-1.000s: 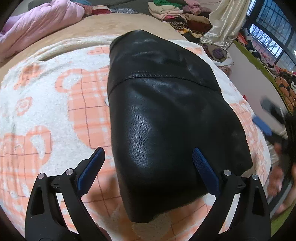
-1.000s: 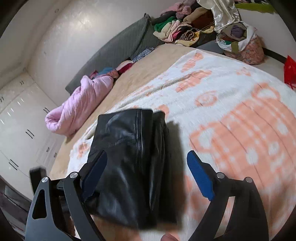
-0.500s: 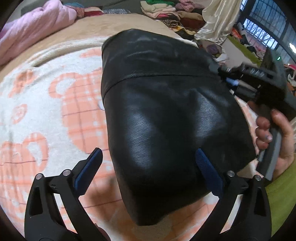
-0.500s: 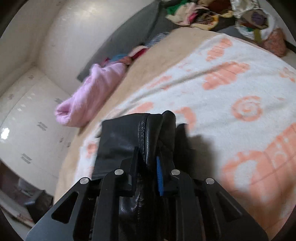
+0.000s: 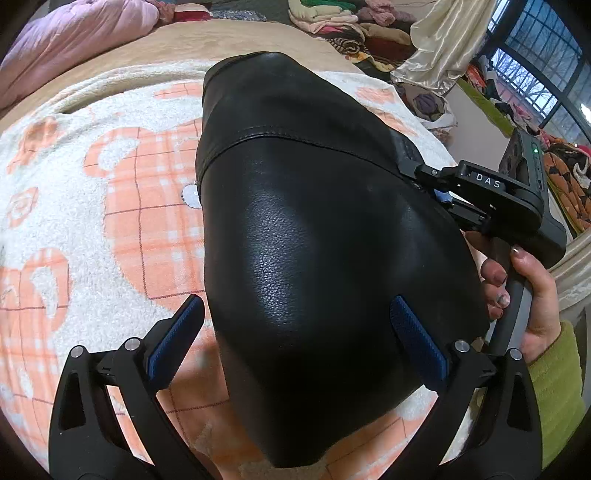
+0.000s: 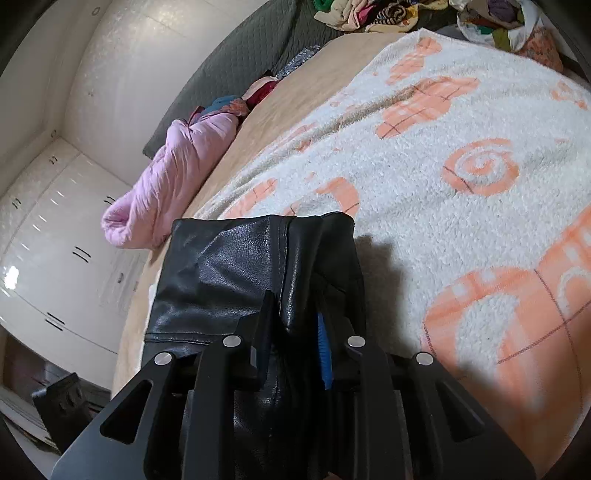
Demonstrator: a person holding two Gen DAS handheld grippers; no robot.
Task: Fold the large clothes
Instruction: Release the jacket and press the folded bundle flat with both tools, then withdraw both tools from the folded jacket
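A folded black leather garment (image 5: 325,236) lies on a white and orange blanket (image 5: 92,192) on the bed. My left gripper (image 5: 295,332) is open, its blue-padded fingers on either side of the garment's near end, above it. My right gripper (image 6: 295,332) is shut on the garment's folded edge (image 6: 295,280); in the left wrist view it (image 5: 424,177) grips the garment's right side, held by a hand (image 5: 517,288).
A pink quilt (image 6: 173,173) lies along the far side of the bed. Piles of clothes (image 5: 340,22) sit beyond the bed's head. White cupboards (image 6: 55,229) stand at the left. A window (image 5: 535,74) is at the right.
My right gripper came in from the right and closed on the garment's edge. My left gripper stayed open over the garment's near end.
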